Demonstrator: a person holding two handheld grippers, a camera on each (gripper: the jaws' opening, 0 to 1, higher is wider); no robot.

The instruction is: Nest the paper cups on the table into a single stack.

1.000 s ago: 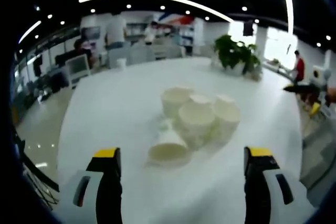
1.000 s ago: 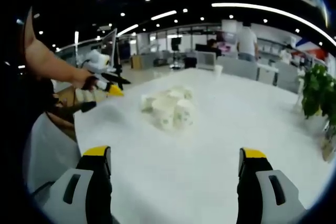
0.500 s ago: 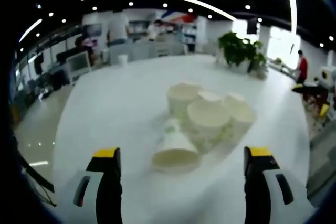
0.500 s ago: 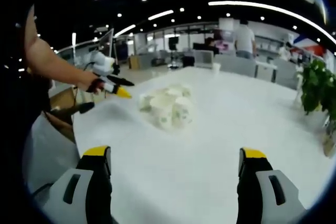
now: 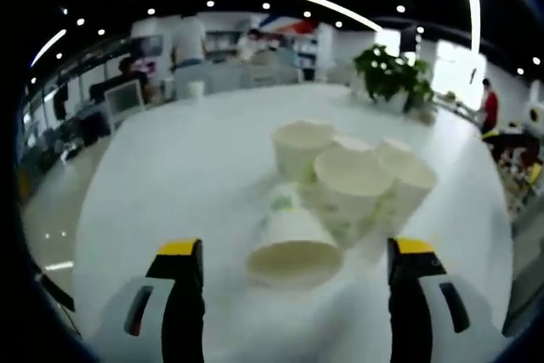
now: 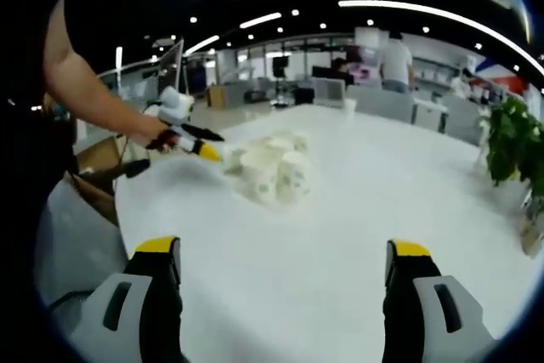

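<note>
Left gripper (image 5: 289,274): jaws wide, empty, bracketing the tipped paper cup (image 5: 293,240) at 12 o'clock, apparently lined up to grasp it. Upright paper cups (image 5: 353,184) clustered just beyond, touching, unstacked, on the white table (image 5: 170,176). Right gripper (image 6: 285,295): jaws wide, empty, well apart from the cluster at 11 o'clock.

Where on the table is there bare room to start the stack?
Bare table lies between the right gripper and the cups, stretching toward the plant. The cups are crowded together; a tipped cup lies right before the left gripper.
</note>
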